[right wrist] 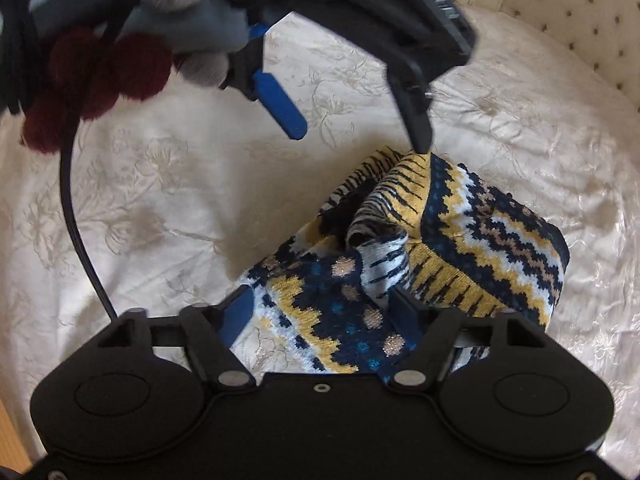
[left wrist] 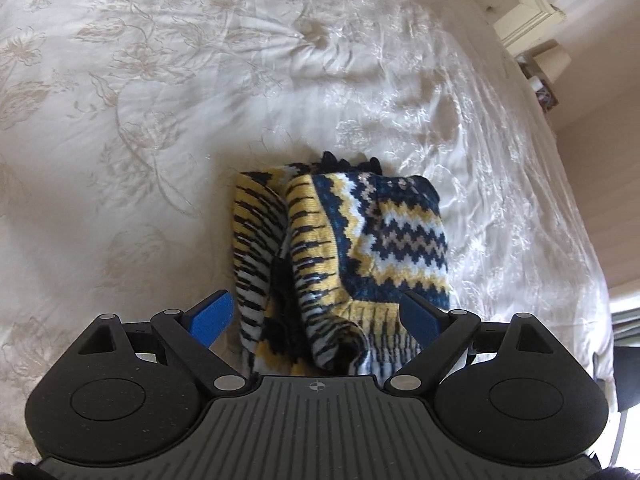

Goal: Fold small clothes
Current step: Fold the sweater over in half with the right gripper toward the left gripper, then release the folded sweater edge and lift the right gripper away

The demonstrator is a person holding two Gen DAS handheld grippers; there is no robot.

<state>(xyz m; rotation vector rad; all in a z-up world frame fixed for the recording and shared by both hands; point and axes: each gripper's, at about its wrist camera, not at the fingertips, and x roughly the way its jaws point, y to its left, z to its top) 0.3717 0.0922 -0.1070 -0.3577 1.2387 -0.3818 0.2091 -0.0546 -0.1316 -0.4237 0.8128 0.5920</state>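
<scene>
A knitted sweater (left wrist: 340, 256), patterned in navy, yellow and white zigzags, lies bunched on a cream embroidered bedspread (left wrist: 160, 100). From the left wrist view, the left hand-held gripper (left wrist: 320, 316) has its blue pads (left wrist: 212, 318) spread wide, and the sweater's striped hem sits between them without either pad pressing on it. The rest of the garment stretches ahead of this hand-held gripper, folded over to its right side.

From the right wrist view, the right hand-held gripper (right wrist: 324, 312) has its jaws partly apart with a fold of the sweater (right wrist: 344, 300) lying between them; whether the pads actually press on the cloth cannot be told. Beyond it the left hand-held gripper (right wrist: 356, 136) hangs above the far end of the sweater, held by a gloved hand (right wrist: 192, 8) next to dark red pompoms (right wrist: 100, 68).
</scene>
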